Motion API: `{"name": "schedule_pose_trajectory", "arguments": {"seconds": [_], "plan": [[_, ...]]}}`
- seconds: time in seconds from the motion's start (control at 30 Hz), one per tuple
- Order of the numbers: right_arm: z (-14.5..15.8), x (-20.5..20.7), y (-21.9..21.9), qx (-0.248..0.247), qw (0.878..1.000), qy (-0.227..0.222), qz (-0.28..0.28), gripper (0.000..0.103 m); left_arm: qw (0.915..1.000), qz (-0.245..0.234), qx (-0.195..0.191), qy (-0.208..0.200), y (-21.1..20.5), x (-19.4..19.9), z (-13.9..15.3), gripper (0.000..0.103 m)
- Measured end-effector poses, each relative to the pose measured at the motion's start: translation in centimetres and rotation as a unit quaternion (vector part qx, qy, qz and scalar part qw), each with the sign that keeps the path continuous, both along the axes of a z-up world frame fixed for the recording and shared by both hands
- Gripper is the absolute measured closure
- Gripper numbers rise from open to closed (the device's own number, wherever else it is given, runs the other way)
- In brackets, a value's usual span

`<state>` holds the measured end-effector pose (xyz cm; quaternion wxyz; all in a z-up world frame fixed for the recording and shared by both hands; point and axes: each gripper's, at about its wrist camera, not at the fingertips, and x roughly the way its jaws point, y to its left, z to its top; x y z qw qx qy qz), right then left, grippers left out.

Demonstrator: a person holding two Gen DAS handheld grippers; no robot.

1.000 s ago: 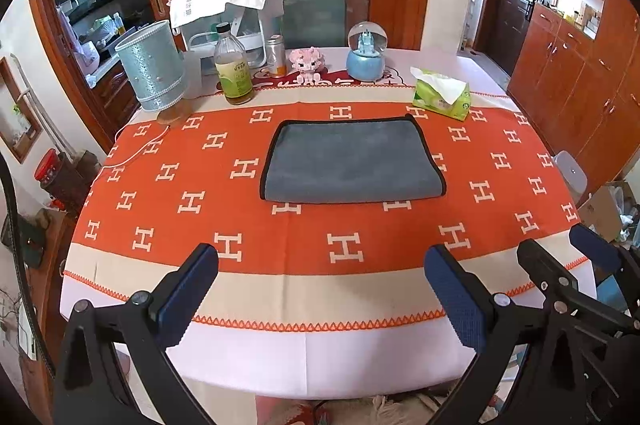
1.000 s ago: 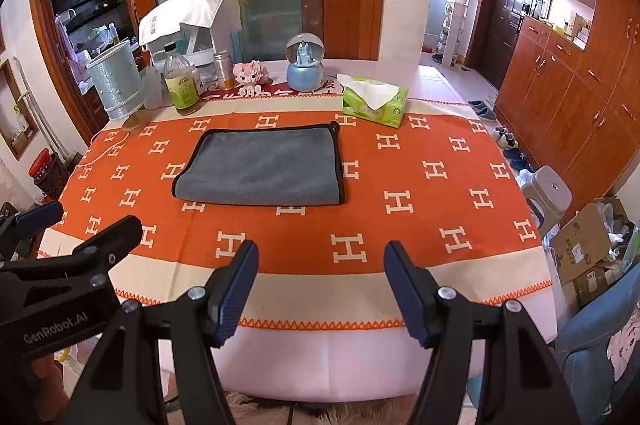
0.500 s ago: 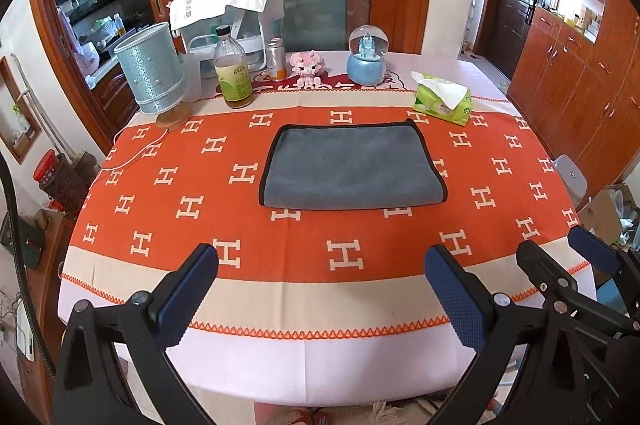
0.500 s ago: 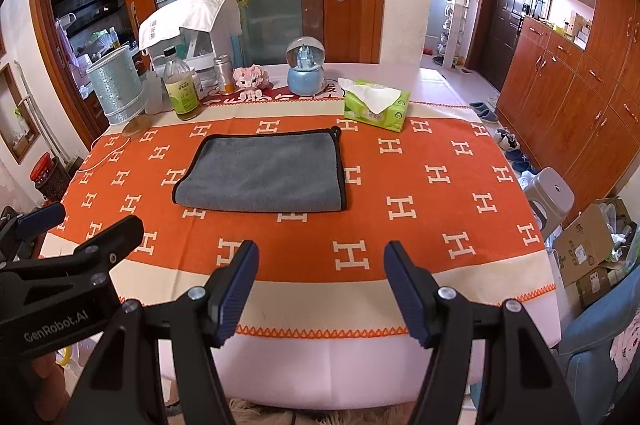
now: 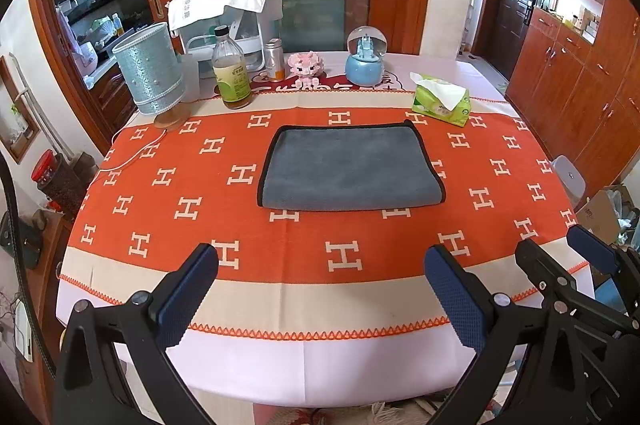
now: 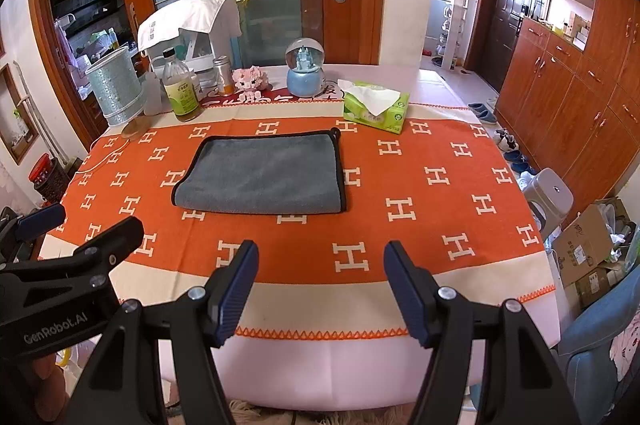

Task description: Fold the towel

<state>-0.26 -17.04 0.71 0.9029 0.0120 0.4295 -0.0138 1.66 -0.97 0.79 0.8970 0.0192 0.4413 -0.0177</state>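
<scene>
On the orange tablecloth (image 5: 168, 185), near the middle of the table, lies the grey towel (image 5: 350, 169), folded flat into a rectangle with its black trim along the far and side edges and a soft fold along the near edge. Neither tool touches it. The left gripper (image 5: 320, 289) hovers over the near cream border of the cloth with its blue-padded jaws spread wide and nothing between them. The right gripper (image 6: 320, 289) hangs just beside it, jaws likewise apart and empty; its fingers also show at the lower right of the left wrist view. Compared with a second ago, the towel sits slightly farther up in both views and more of the white table edge shows below the zigzag hem, so both grippers have drawn back a little toward the near side; the spread of the jaws is unchanged. Behind the towel stand a green tissue box (image 5: 440, 101), a blue snow globe (image 5: 366, 57), a pink toy pig (image 5: 306, 65), a bottle (image 5: 231, 73) and a pale blue lamp (image 5: 150, 73), all well apart from the towel.
</scene>
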Motion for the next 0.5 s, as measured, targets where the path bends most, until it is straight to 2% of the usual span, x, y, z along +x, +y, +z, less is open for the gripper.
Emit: {"name": "schedule_pose_trajectory", "arguments": {"seconds": [0.5], "plan": [[-0.07,0.36,-0.01,0.003,1.000,0.001,-0.004,0.038,1.0000,0.000,-0.004,0.002,-0.22,0.25,-0.27,0.001]]}}
